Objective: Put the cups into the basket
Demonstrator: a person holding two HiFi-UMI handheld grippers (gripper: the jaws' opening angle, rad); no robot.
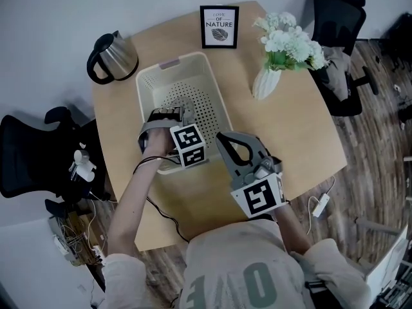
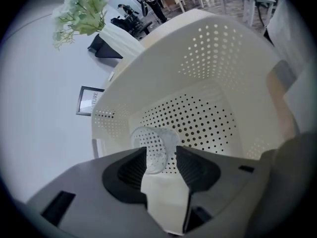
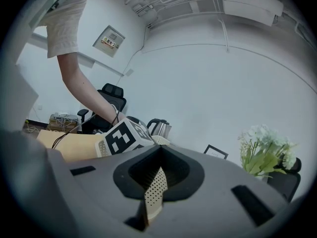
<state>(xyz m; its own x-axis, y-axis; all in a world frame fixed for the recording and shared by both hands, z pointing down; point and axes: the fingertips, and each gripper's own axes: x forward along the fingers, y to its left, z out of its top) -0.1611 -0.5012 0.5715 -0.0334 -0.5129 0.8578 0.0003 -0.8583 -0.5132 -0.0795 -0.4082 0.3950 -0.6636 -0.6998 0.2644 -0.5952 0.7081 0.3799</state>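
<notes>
Light wood desk against a white wall, wood floor, black chairs around it. The cream basket sits toward the desk's back-left corner, near the kettle. In the head view the left gripper hides the cup. The left gripper view shows the clear cup down in the basket, right at the gap between the wide-open jaws, pads off it. The right gripper looks clamped on the basket's perforated near wall.

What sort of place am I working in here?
Probably an office or meeting room: black swivel office chairs flank a light-wood table carrying a black-framed print and a steel electric kettle.
</notes>
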